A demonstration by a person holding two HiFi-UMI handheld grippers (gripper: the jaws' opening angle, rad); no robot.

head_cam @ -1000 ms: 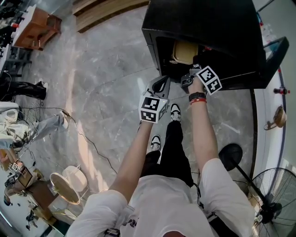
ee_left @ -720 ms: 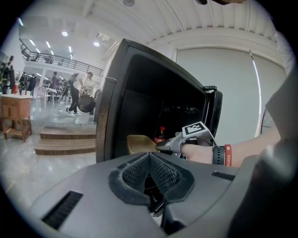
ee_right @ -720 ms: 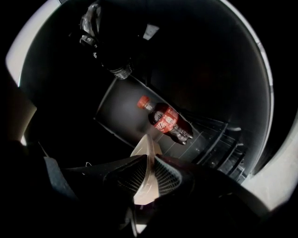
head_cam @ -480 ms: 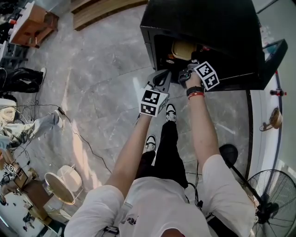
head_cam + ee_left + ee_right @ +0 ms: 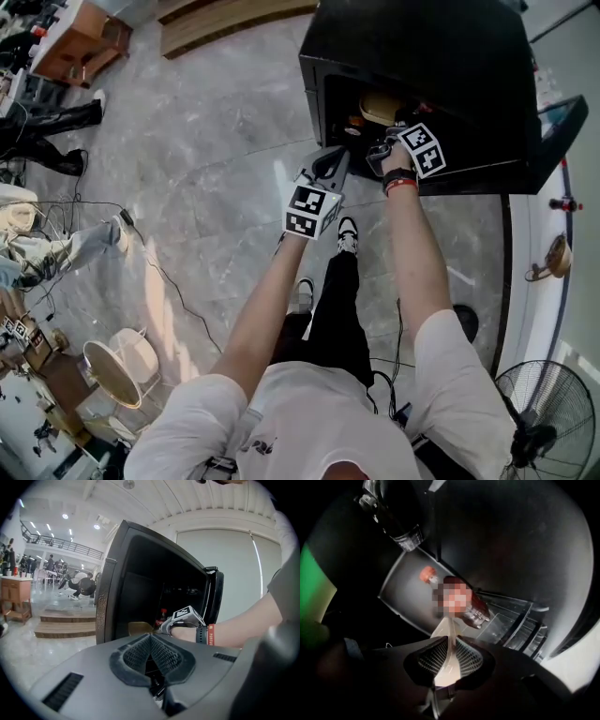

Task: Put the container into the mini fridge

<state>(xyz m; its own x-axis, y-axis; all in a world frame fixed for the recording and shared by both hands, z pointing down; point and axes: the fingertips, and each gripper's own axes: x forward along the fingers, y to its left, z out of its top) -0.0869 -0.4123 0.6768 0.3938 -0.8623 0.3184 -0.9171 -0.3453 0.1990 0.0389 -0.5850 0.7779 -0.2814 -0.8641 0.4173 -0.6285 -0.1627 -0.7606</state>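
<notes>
The black mini fridge (image 5: pixel 422 56) stands open on the floor, its door (image 5: pixel 561 127) swung out to the right. Inside its opening shows the tan container (image 5: pixel 379 108). My right gripper (image 5: pixel 382 142) reaches into the opening, shut on the container's thin pale rim (image 5: pixel 447 656). In the left gripper view the container (image 5: pixel 140 628) rests low in the fridge (image 5: pixel 136 573) beside the right gripper's marker cube (image 5: pixel 187 617). My left gripper (image 5: pixel 329 161) hovers just outside the fridge's front, and its jaws (image 5: pixel 151 651) are shut on nothing.
A red-capped bottle (image 5: pixel 459 602) lies on the fridge's shelf ahead of the container, and a dark bottle (image 5: pixel 393 517) sits above it. A standing fan (image 5: pixel 544 422) is at the lower right. Cables (image 5: pixel 159 272) and white stools (image 5: pixel 122 366) lie to the left.
Both grippers have shifted a little toward the fridge. The container now sits deeper inside, so less of it shows in the head view. The person's feet have moved.
</notes>
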